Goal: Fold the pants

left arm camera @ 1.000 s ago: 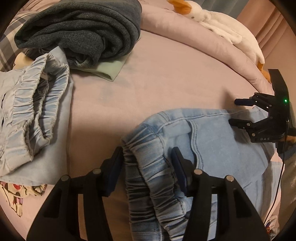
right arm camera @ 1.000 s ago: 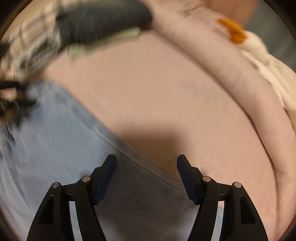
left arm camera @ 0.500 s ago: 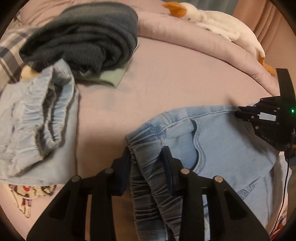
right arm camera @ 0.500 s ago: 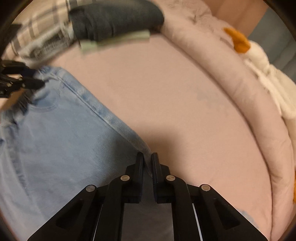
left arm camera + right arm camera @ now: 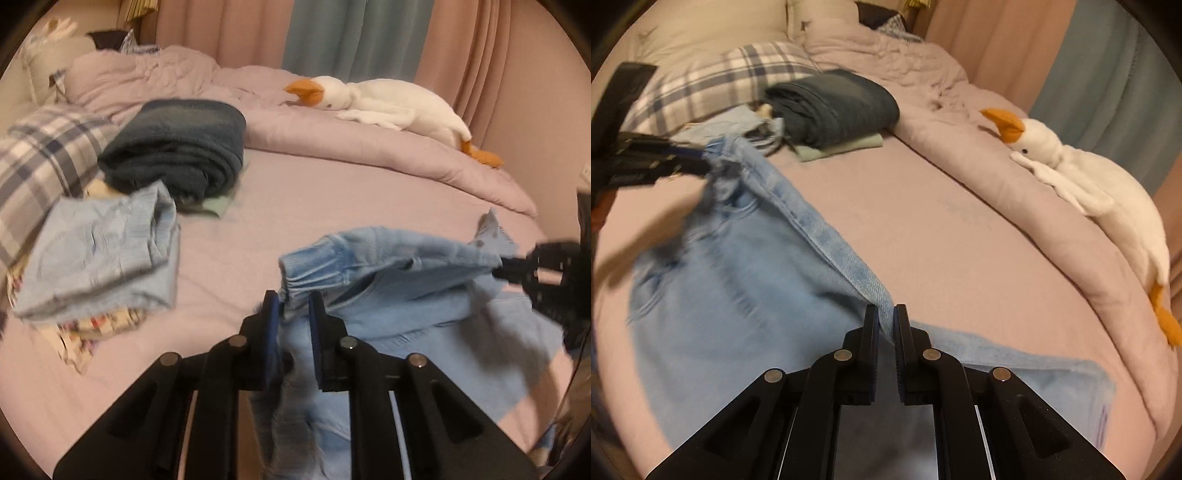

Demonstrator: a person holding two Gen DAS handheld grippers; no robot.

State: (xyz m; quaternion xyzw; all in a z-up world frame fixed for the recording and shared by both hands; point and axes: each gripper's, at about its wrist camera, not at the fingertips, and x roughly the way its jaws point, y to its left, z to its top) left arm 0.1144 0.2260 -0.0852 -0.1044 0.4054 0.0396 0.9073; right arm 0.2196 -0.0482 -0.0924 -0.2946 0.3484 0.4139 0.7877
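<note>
While both grippers hold the light blue pants [image 5: 402, 280], the garment hangs stretched between them above the pink bed sheet [image 5: 306, 192], its lower part blurred and draping back onto the bed. Left gripper [image 5: 293, 306]: fingers pressed in on the gathered elastic waistband, fabric bunched between the pads. Right gripper [image 5: 885, 321]: fingers nearly together, pinching the stitched side seam of the pants [image 5: 746, 266]. Each gripper also shows in the other's view, gripping its end of the garment; the contact there is blurred, so likely a firm pinch but not certain. Elsewhere on the bed: a folded dark blue garment [image 5: 177, 147] atop a pale green one, a folded light blue piece [image 5: 99, 247] just beside it, a plaid pillow [image 5: 713, 85], and a white goose plush [image 5: 388, 107] lying on the rolled pink duvet [image 5: 369, 147].
</note>
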